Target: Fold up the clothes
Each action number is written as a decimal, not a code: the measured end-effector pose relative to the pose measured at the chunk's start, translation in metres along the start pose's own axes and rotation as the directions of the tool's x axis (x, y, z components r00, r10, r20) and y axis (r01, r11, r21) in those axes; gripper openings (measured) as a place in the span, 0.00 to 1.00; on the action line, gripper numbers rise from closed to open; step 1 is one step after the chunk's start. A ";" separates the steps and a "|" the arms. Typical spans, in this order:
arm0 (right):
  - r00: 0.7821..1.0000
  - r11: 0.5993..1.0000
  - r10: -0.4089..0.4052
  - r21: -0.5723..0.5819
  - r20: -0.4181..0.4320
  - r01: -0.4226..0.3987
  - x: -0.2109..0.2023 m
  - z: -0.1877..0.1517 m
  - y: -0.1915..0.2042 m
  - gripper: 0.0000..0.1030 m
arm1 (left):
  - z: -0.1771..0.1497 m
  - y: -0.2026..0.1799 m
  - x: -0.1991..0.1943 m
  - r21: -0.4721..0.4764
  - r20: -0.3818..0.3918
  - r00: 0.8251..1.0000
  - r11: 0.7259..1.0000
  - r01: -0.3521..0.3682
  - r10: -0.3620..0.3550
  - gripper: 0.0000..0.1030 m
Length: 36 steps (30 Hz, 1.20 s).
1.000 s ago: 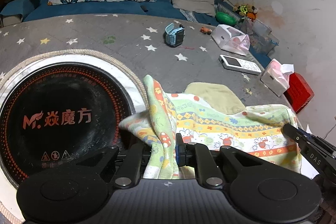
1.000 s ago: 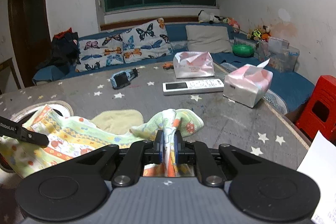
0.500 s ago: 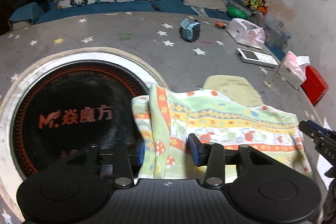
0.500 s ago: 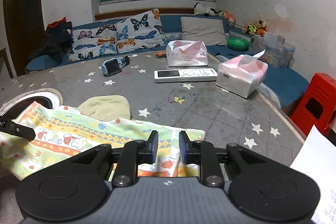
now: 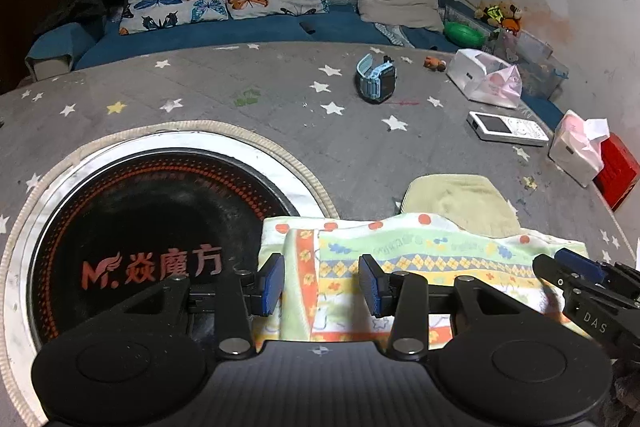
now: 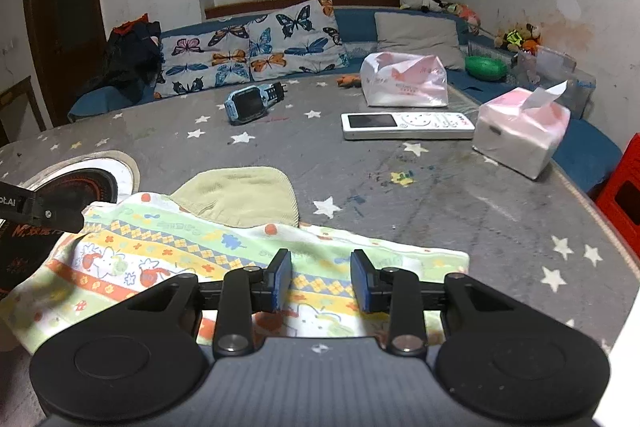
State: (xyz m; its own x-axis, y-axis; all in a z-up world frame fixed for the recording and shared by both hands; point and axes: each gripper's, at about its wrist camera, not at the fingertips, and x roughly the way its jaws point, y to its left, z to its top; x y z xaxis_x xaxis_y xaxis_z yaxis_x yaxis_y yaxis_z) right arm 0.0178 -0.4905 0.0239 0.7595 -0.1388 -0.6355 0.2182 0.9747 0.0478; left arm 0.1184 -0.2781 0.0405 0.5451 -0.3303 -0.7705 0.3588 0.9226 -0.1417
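A patterned green, yellow and orange cloth (image 5: 420,259) lies flat and folded on the grey star tablecloth, its left end over the edge of the black cooktop. It also shows in the right wrist view (image 6: 208,255). A plain beige cloth (image 5: 456,203) lies just behind it, partly under it, and shows in the right wrist view too (image 6: 240,195). My left gripper (image 5: 322,287) is open above the cloth's left end, holding nothing. My right gripper (image 6: 322,281) is open above the cloth's right end, holding nothing. Its tip shows in the left wrist view (image 5: 568,267).
A round black induction cooktop (image 5: 140,227) is set in the table at left. Behind lie a blue watch (image 5: 376,83), a white remote (image 6: 408,125), a tissue box (image 6: 520,131) and a pink plastic bag (image 6: 404,85). A red stool (image 6: 624,195) stands off the right edge.
Both grippers were shut on raised cloth corners a second ago. They have laid the cloth flat, opened wide and drawn back a little.
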 end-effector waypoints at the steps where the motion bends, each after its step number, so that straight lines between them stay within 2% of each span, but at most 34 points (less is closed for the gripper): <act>1: 1.000 1.000 -0.002 -0.002 -0.004 0.002 0.003 0.000 0.000 0.33 | 0.000 -0.001 0.003 0.003 -0.003 1.000 1.000 0.001 -0.001 0.43; 7: 1.000 1.000 -0.008 -0.016 -0.002 0.008 0.005 -0.001 0.004 0.41 | -0.005 -0.004 0.011 0.031 -0.014 1.000 0.999 -0.010 0.010 0.43; 8: 1.000 1.000 -0.008 -0.016 0.000 0.008 0.004 -0.002 0.005 0.46 | -0.006 -0.004 0.009 0.031 -0.013 1.000 0.999 -0.007 0.007 0.43; 10: 1.000 1.000 0.004 -0.012 0.008 -0.004 -0.002 -0.002 0.008 0.47 | -0.008 -0.003 0.006 0.031 -0.011 1.000 1.000 -0.002 0.002 0.43; 13: 1.000 0.999 0.025 -0.020 0.019 -0.025 -0.011 -0.005 0.014 0.55 | -0.010 -0.003 0.001 0.032 -0.004 1.000 0.999 0.004 -0.004 0.44; 16: 0.999 0.999 0.048 -0.027 0.018 -0.047 -0.019 -0.011 0.023 0.57 | -0.015 -0.004 -0.004 0.033 -0.002 1.000 0.999 0.015 -0.014 0.45; 18: 0.998 0.998 0.053 -0.031 0.018 -0.052 -0.023 -0.016 0.027 0.66 | -0.020 -0.004 -0.007 0.035 -0.001 1.000 0.999 0.021 -0.021 0.46; 20: 0.998 0.998 0.056 -0.035 0.019 -0.056 -0.028 -0.021 0.031 0.67 | -0.025 -0.004 -0.012 0.033 0.000 1.000 0.999 0.029 -0.029 0.46; 23: 0.998 0.997 0.061 -0.042 0.020 -0.060 -0.035 -0.028 0.036 0.75 | -0.033 -0.004 -0.019 0.031 0.002 0.999 0.999 0.040 -0.040 0.47; 27: 0.997 0.997 0.068 -0.050 0.021 -0.067 -0.044 -0.038 0.043 0.81 | -0.044 -0.005 -0.028 0.033 0.009 0.999 0.998 0.046 -0.046 0.51; 34: 0.997 0.996 0.065 -0.056 0.029 -0.063 -0.056 -0.053 0.053 0.84 | -0.063 -0.008 -0.039 0.061 0.025 0.998 0.997 0.048 -0.050 0.55; 36: 0.997 0.997 0.065 -0.047 0.033 -0.064 -0.059 -0.055 0.054 0.89 | -0.067 -0.007 -0.039 0.059 0.025 0.999 0.997 0.043 -0.045 0.55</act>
State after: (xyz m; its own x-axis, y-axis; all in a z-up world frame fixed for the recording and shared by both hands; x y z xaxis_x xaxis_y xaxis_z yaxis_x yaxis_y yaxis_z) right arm -0.0490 -0.4202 0.0219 0.7920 -0.0804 -0.6052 0.1401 0.9888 0.0520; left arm 0.0439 -0.2584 0.0300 0.5475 -0.3764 -0.7473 0.4264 0.8939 -0.1379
